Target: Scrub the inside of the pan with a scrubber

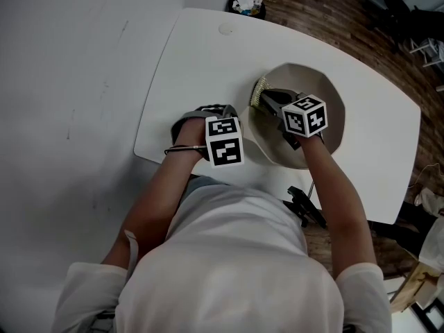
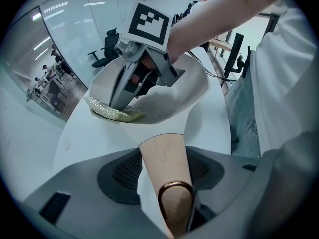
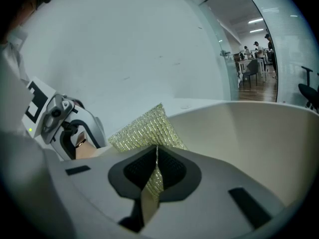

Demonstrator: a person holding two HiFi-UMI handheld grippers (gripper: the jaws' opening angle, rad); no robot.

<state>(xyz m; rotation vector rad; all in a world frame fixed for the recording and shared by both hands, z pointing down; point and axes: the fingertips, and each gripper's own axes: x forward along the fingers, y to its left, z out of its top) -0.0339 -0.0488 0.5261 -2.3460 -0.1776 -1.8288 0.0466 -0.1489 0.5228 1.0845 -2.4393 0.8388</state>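
Observation:
The cream pan [image 1: 326,99] rests on the white table [image 1: 201,54], seemingly tilted. Its tan handle [image 2: 163,161], with a copper ring at the end, lies between the jaws of my left gripper [image 2: 165,171], which is shut on it. In the head view my left gripper [image 1: 199,120] points steeply down at the pan's left. My right gripper [image 3: 152,169] is shut on a gold mesh scrubber [image 3: 147,127]. The scrubber [image 1: 259,92] lies against the pan's left rim, and the right gripper [image 1: 268,100] reaches across the pan's inside. The left gripper view shows the scrubber [image 2: 113,111] draped over the rim [image 2: 149,119].
A black clamp-like object [image 1: 305,207] sits at the table's near edge by my right arm. A bin [image 1: 247,4] stands on the wooden floor beyond the far edge. Office chairs [image 1: 409,12] stand at the far right. A grey wall runs along the table's left side.

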